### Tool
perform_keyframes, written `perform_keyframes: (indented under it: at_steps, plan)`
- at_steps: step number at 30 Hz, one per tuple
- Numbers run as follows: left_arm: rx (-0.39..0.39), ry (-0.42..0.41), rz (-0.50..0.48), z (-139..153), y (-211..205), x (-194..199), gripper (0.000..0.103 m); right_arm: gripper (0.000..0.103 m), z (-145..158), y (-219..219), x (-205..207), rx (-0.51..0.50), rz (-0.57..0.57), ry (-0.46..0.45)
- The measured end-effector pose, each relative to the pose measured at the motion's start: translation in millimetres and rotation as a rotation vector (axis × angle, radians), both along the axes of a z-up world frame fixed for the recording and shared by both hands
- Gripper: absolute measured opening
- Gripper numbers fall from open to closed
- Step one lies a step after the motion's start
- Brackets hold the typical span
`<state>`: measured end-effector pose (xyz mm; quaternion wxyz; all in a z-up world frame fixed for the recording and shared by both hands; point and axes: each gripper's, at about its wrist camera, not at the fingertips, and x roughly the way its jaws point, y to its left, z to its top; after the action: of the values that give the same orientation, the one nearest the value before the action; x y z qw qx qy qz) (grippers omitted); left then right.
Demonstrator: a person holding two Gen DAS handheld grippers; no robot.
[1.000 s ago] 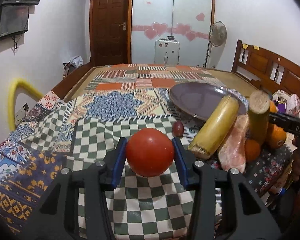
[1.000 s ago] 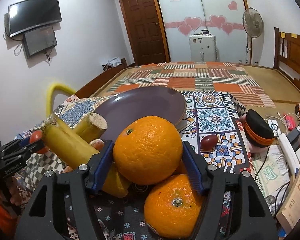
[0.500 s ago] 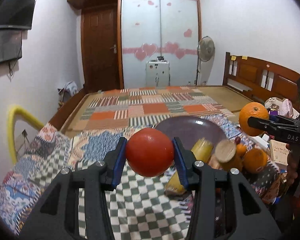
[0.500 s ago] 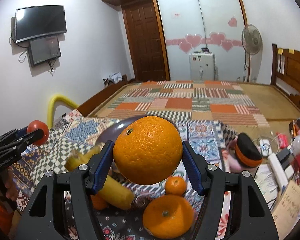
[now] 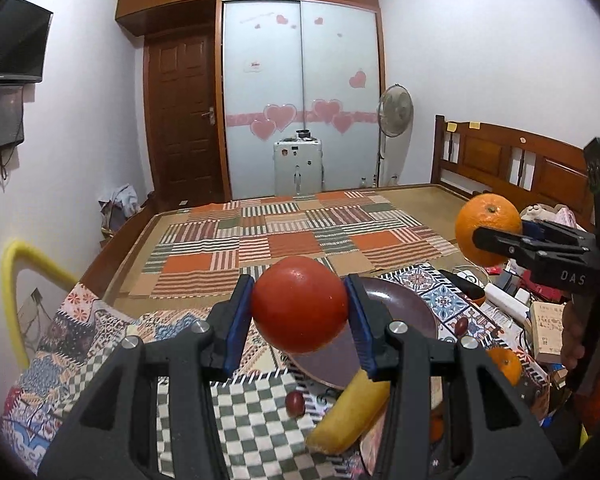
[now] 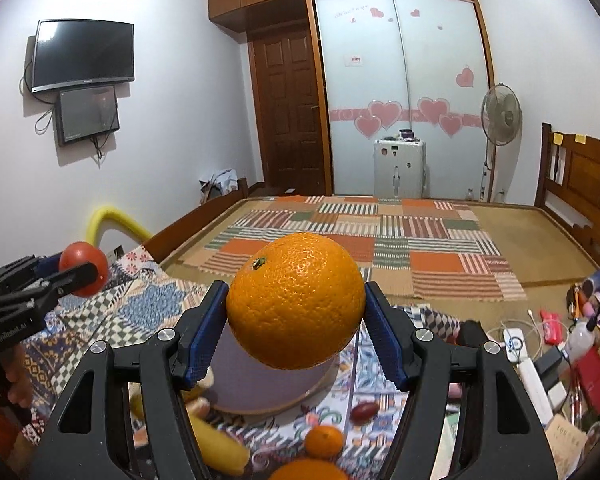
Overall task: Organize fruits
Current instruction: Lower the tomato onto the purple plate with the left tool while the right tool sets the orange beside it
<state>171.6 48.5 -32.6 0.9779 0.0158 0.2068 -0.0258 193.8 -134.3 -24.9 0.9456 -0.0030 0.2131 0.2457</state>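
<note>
Tomato [image 5: 300,304], left wrist view: clamped between the left gripper [image 5: 299,314] pads, held above the purple plate [image 5: 412,312]. Right wrist view: right gripper [image 6: 296,334] closed on a large orange [image 6: 296,300], also above the plate.

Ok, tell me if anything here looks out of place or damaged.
Nothing looks damaged or spilled. The left tongs hold a tomato and the right tongs an orange, both in the air above the plate.

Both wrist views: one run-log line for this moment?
left gripper: shut on tomato, aloft | right gripper: shut on orange, aloft | plate: bare | next: likely onto plate
</note>
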Motion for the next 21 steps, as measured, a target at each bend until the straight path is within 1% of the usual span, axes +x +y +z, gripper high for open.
perform_keyframes:
  at_steps: [5,12,15,21]
  plan:
    - [0.019,0.029,-0.005,-1,-5,26,0.045,0.064,-2,8,15,-0.032,0.006,0.004]
    - [0.010,0.085,-0.003,-14,-2,62,0.045,0.064,-15,15,39,-0.077,0.012,0.042]
    - [0.013,0.122,-0.001,-23,-1,80,0.045,0.064,-22,20,52,-0.109,0.023,0.072]
    - [-0.022,0.218,-0.018,-46,5,114,0.045,0.064,-34,27,70,-0.156,0.040,0.125]
